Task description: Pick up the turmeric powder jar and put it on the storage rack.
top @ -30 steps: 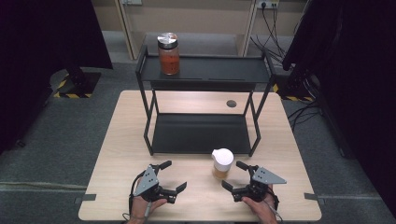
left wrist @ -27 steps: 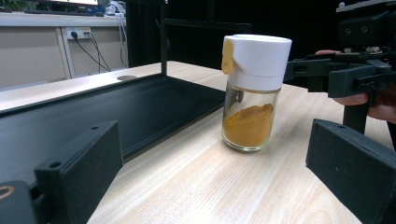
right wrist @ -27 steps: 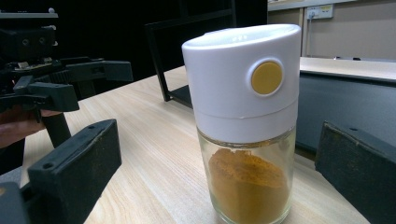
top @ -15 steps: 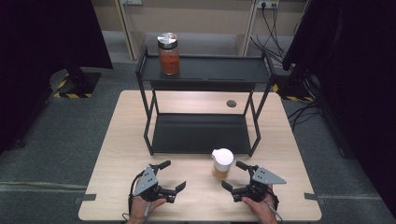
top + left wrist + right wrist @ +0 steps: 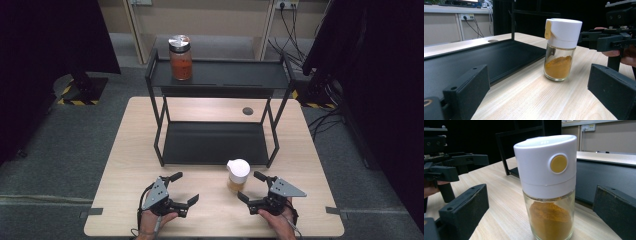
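The spice jar (image 5: pixel 238 175) with yellow powder and a white lid stands upright on the table (image 5: pixel 125 150), just in front of the black shelf rack (image 5: pixel 215 142). It sits right between the fingers (image 5: pixel 464 207) of my right gripper (image 5: pixel 255 190), which are wide open and hold nothing. I think I should slide in straight, close gently on the glass part under the lid, and keep the jar from tipping. My left gripper (image 5: pixel 184 188) is open and empty too, off to the side.
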A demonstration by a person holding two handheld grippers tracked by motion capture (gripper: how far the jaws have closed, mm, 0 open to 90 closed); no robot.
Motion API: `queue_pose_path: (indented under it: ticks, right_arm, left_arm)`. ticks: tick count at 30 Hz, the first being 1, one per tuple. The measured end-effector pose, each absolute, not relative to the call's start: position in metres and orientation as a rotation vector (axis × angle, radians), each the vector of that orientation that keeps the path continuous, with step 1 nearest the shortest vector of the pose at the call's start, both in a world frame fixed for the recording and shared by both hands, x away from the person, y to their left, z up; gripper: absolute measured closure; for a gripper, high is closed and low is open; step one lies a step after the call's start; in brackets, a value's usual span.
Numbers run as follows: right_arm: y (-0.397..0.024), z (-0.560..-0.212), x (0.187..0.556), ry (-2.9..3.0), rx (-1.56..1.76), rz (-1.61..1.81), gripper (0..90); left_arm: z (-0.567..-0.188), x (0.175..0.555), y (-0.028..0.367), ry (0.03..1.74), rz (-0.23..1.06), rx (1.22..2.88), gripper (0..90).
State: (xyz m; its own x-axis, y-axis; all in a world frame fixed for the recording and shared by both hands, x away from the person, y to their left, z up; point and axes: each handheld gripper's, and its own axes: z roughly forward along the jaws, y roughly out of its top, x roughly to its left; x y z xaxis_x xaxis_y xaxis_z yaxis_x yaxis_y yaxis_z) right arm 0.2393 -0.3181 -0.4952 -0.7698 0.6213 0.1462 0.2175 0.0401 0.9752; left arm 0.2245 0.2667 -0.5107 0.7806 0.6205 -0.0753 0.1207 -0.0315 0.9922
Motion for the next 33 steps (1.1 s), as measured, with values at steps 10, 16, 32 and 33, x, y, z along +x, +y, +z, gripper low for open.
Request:
queue_pose_path:
  ticks: [10, 16, 32, 33]
  right_arm:
    - [-0.308, -0.492, 0.240, 1.995, 0.838, 1.733, 0.7]
    - [-0.300, -0.490, 0.245, 1.993, 0.824, 1.714, 0.9]
    - [-0.285, -0.488, 0.260, 2.038, 0.803, 1.670, 15.7]
    - [-0.284, -0.488, 0.260, 2.038, 0.806, 1.665, 16.8]
  left_arm:
    - [-0.510, 0.224, 0.266, 0.613, 0.452, 1.576, 3.2]
    - [-0.510, 0.223, 0.266, 0.611, 0.454, 1.576, 3.2]
    - [-0.511, 0.223, 0.268, 0.621, 0.454, 1.570, 3.3]
    - [-0.511, 0.223, 0.268, 0.621, 0.454, 1.570, 3.3]
